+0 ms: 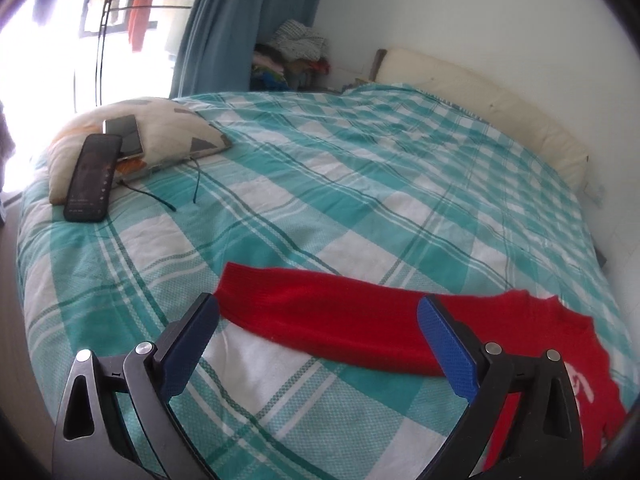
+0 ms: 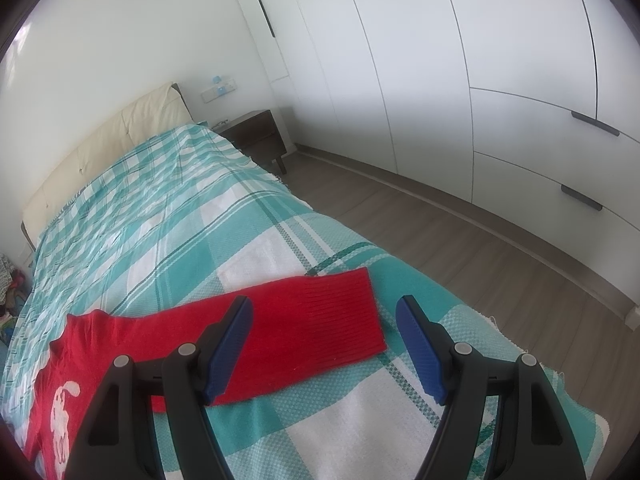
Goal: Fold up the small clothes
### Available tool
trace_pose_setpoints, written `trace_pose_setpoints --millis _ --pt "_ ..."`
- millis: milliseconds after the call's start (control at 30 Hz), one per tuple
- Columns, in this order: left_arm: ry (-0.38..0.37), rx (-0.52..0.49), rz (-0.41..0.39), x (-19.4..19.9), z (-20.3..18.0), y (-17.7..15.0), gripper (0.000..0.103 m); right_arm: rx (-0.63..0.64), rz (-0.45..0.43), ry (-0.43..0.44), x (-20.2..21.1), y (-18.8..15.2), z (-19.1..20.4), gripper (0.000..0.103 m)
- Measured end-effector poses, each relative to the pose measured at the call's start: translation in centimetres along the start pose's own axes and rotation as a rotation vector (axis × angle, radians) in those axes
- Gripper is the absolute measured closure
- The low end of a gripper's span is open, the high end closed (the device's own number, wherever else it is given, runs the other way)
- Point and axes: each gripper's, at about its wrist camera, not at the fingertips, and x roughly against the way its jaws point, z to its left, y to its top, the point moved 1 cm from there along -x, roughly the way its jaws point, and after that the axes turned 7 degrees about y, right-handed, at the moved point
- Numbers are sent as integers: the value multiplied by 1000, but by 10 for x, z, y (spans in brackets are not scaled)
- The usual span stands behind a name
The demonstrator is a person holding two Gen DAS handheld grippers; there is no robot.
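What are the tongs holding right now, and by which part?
Nothing. Both the left tongs and the right tongs are open above the red sweater, one over each outstretched sleeve, pads not pressing on the fabric.

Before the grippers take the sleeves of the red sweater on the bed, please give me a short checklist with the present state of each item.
1. Left gripper jaws open: ok.
2. Right gripper jaws open: ok.
3. Left sleeve lies flat between the left jaws: ok.
4. Right sleeve flat, cuff between the right jaws: ok.
5. Phones far from the red sweater: ok.
6. Sweater hem spread flat: cannot tell, out of view.
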Motion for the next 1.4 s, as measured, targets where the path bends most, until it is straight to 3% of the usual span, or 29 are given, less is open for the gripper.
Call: trace_pose_setpoints --millis 133,300,467,567,833,1133,1233,1333,1400 --pt "22 -25 10 -9 -6 -10 3 -13 -8 30 3 -1 -5 30" --pt "22 66 23 -14 13 -6 3 -166 -1 197 10 -1 -28 30" --pt "-2 147 85 -21 25 -9 3 -310 92 375 -1 -13 -43 30" --pt "2 145 88 -20 24 -10 3 -439 123 451 -13 -23 -54 30" --pt "1 116 88 -21 17 -10 3 -557 157 393 -39 -29 -74 35" --pt "11 107 92 -23 16 -11 3 -523 169 419 -70 -17 -70 38" --pt "8 108 95 -24 16 -11 3 -485 177 397 -75 -15 -66 47" --pt "13 102 99 -25 16 -13 3 -472 181 360 -81 -14 -69 67" --pt "20 97 99 -26 16 -13 3 -438 204 300 -86 -14 -68 99"
